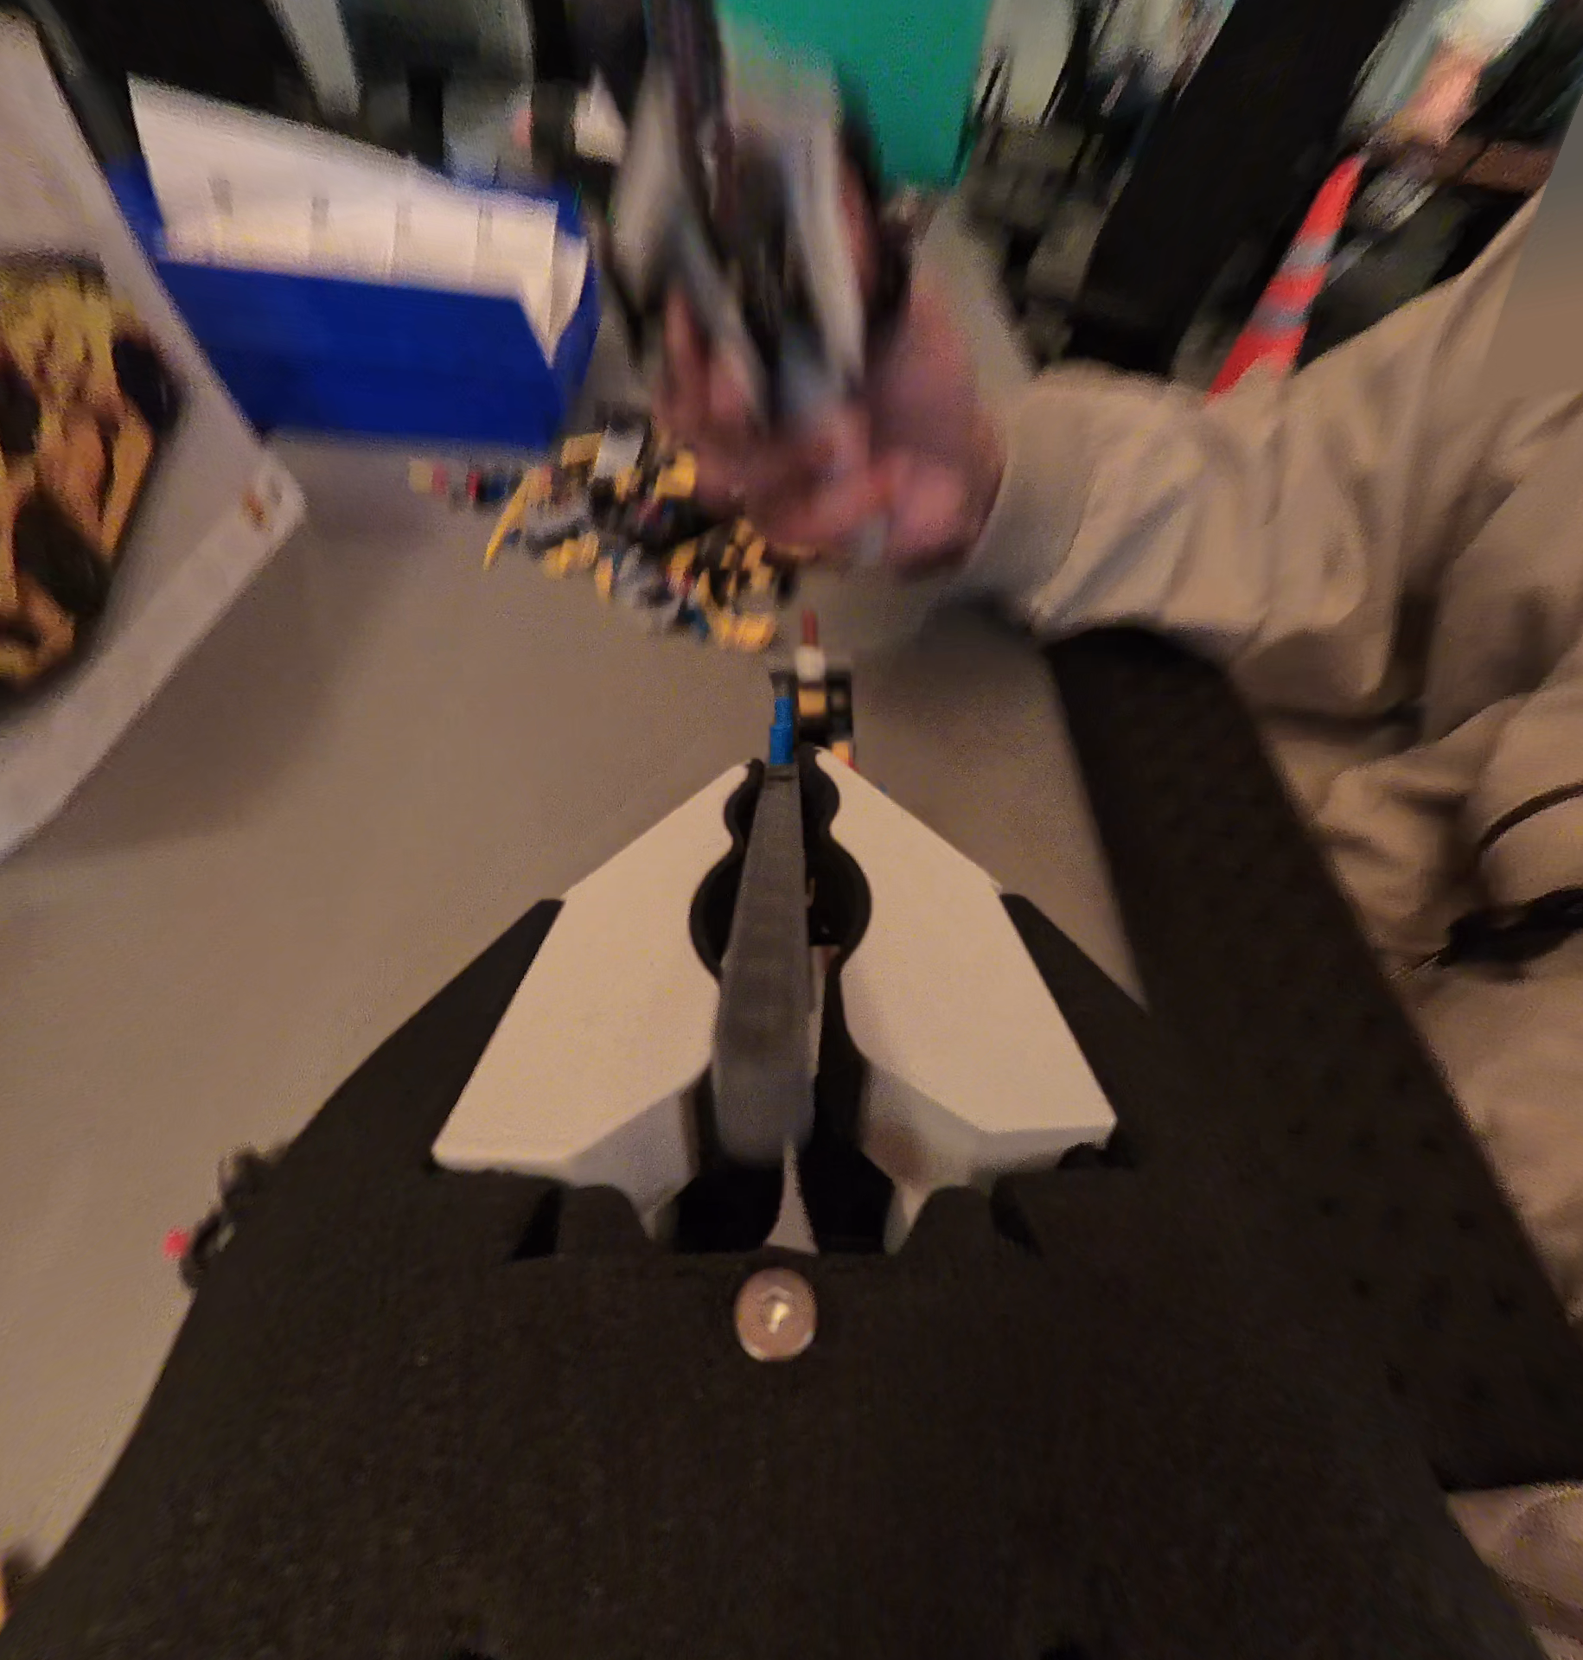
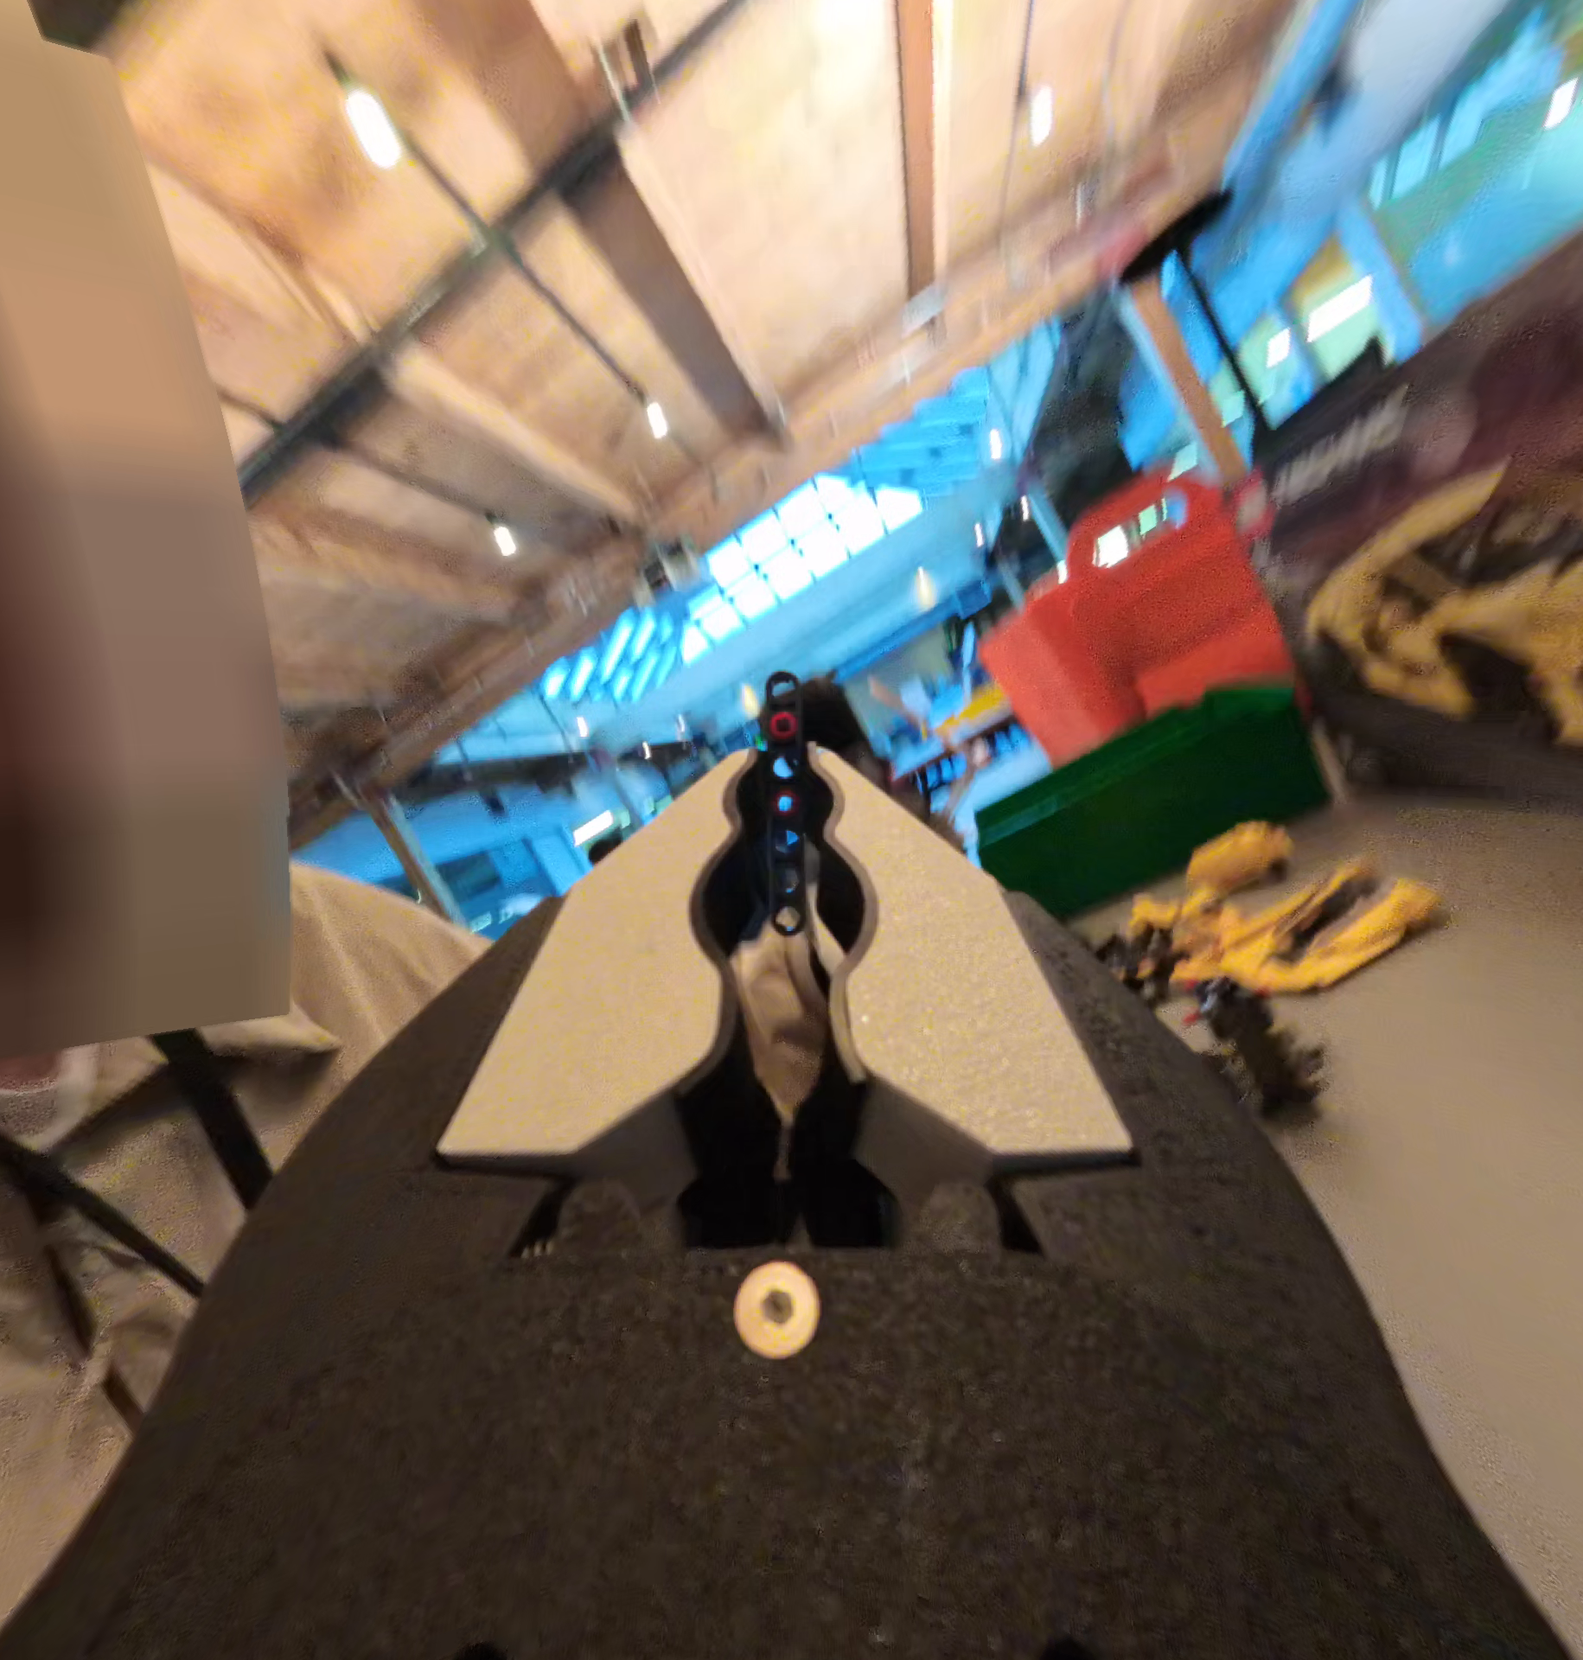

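Clamped: blue pin (image 1: 780,738), black beam (image 2: 784,808).

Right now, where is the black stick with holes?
In the right wrist view, the black beam with holes sits centre frame, pinched between the right gripper fingertips, held in the air, left of the orange and green bins.

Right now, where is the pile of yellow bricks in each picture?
Left wrist view: the yellow pile lies on the table just above the middle, below a hand.
Right wrist view: the yellow pile lies on the table at the right.
Shared landmark: the box with a yellow picture.
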The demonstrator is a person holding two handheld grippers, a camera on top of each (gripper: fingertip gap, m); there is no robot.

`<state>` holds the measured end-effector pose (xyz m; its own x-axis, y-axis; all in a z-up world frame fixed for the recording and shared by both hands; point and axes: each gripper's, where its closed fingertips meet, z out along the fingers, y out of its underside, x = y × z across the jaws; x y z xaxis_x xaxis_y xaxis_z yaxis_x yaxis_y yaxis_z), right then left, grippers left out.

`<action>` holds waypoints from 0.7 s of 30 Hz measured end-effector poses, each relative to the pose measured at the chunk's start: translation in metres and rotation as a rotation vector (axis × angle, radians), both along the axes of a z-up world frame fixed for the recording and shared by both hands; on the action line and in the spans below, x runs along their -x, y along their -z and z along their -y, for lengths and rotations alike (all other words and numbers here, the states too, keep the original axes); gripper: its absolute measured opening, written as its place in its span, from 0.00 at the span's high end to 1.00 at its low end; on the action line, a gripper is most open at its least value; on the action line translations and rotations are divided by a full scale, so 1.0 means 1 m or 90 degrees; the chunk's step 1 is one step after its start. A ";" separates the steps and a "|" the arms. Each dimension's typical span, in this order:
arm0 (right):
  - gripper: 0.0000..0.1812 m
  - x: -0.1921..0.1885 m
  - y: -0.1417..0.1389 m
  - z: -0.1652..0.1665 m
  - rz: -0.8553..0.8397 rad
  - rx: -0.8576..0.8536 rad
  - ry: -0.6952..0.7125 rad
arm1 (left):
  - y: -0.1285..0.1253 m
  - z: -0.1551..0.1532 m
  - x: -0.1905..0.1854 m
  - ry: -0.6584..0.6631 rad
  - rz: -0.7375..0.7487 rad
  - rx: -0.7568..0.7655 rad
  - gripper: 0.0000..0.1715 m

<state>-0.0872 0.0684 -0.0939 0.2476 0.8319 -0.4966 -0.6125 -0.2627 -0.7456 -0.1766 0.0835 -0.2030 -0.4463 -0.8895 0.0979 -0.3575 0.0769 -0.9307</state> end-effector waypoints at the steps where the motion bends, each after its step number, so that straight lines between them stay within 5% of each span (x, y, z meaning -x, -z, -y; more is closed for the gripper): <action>1: 0.97 -0.022 -0.001 0.000 0.055 -0.007 0.052 | 0.002 -0.002 -0.001 -0.017 0.013 0.014 0.95; 2: 0.97 -0.034 0.007 -0.001 0.135 0.004 0.103 | -0.012 -0.001 -0.003 -0.021 0.058 0.057 0.95; 5: 0.98 -0.039 0.017 0.002 0.156 0.044 0.097 | -0.031 -0.003 -0.006 -0.021 0.095 0.070 0.96; 11: 0.97 -0.034 0.022 0.007 -0.012 0.138 -0.100 | -0.001 -0.026 -0.030 -0.140 0.074 0.156 0.96; 17: 0.97 -0.035 0.024 0.004 -0.041 0.153 -0.108 | 0.016 -0.035 -0.048 -0.192 0.078 0.168 0.95; 19: 0.97 -0.025 0.045 0.000 0.077 0.185 -0.076 | 0.018 -0.028 -0.047 -0.174 0.074 0.149 0.95; 21: 0.97 0.000 0.094 0.010 0.359 0.185 -0.072 | 0.020 -0.026 -0.045 -0.168 0.072 0.104 0.96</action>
<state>-0.0867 0.0586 -0.1876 0.4544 0.7195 -0.5252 -0.1043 -0.5425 -0.8335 -0.1319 0.1095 -0.2227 -0.2193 -0.9522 0.2125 -0.2393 -0.1587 -0.9579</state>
